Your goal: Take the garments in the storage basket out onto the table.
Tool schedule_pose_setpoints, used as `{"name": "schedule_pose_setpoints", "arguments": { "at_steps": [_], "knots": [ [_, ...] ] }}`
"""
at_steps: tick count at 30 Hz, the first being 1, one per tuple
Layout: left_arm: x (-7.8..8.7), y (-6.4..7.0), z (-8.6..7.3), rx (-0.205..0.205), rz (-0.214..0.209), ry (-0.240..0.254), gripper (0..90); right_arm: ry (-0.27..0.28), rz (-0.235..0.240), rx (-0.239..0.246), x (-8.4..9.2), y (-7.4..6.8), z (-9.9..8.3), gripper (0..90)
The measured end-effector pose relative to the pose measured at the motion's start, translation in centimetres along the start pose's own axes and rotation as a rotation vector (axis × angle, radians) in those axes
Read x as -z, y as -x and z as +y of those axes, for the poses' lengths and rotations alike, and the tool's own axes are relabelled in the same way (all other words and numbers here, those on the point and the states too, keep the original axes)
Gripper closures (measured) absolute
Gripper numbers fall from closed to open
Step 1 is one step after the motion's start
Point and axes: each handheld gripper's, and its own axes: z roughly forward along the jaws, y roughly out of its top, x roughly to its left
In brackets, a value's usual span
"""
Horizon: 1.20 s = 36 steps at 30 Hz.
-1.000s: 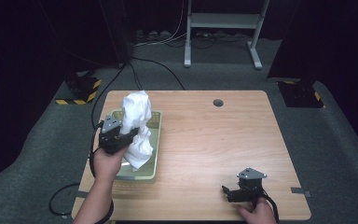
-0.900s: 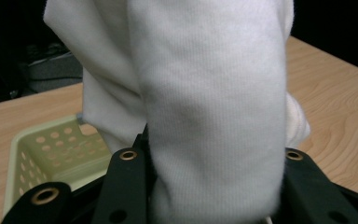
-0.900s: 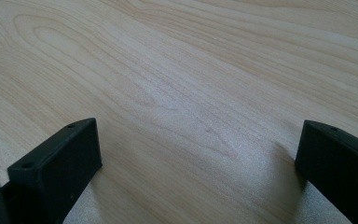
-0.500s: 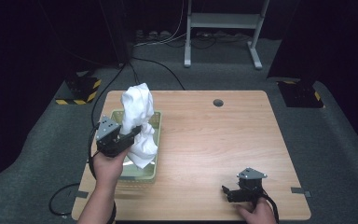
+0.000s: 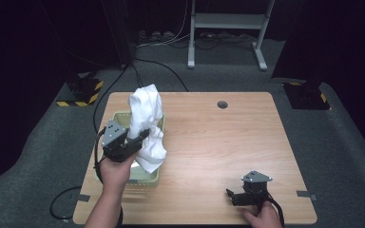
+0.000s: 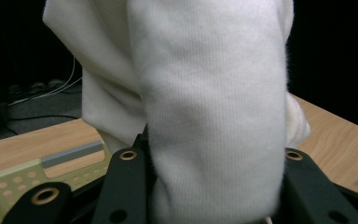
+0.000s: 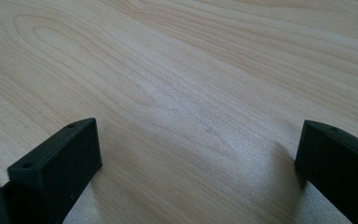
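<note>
A bulky white cloth (image 5: pixel 146 121) hangs from my left gripper (image 5: pixel 140 137), lifted above the pale green perforated basket (image 5: pixel 117 117) at the table's left side. The jaws of that gripper press on a thick fold of the white cloth (image 6: pixel 205 107), which covers most of the left gripper view; part of the basket's rim (image 6: pixel 14 184) lies below it. My right gripper (image 5: pixel 232 194) rests near the table's front right edge, its jaws wide apart over bare wood (image 7: pixel 191 116), nothing between them.
The wooden table (image 5: pixel 218 142) has a small round hole (image 5: pixel 222 104) near its far edge. Cables run over the grey floor behind it, past a white stand (image 5: pixel 228 28). Yellow-black striped blocks (image 5: pixel 81 90) sit at the far left and right corners.
My left gripper has risen and drawn back toward the front with the cloth, pulling more of it up out of the basket. The right gripper has stayed put.
</note>
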Motion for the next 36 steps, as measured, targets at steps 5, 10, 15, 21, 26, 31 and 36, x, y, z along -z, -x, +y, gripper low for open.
{"name": "schedule_pose_setpoints", "arguments": {
  "at_steps": [5, 10, 15, 21, 26, 31, 36],
  "knots": [
    [-0.1, 0.8, 0.3, -0.007, -0.011, 0.011, 61.9, 0.0, 0.0, 0.001, 0.0, 0.0, 0.0, 0.0],
    [-0.5, 1.5, 0.4, -0.012, -0.021, 0.011, 61.9, 0.0, 0.0, 0.0, 0.0, 0.0, 0.0, 0.0],
    [-1.0, 2.1, 0.3, -0.018, -0.027, 0.004, 61.9, 0.0, 0.0, 0.0, 0.0, 0.0, 0.0, 0.0],
    [-1.4, 2.9, 0.5, -0.022, -0.035, 0.001, 61.9, 0.0, 0.0, 0.001, 0.0, 0.0, 0.0, 0.0],
    [-1.8, 3.8, 0.8, -0.032, -0.048, 0.012, 61.8, 0.0, 0.0, -0.001, 0.0, 0.0, 0.0, 0.0],
    [-2.2, 4.8, 0.9, -0.041, -0.065, 0.02, 61.8, 0.0, 0.0, -0.001, 0.0, 0.0, 0.0, 0.0],
    [-2.7, 5.4, 1.0, -0.048, -0.074, 0.016, 61.8, 0.0, 0.0, -0.001, 0.0, 0.0, 0.0, 0.0]
  ]
}}
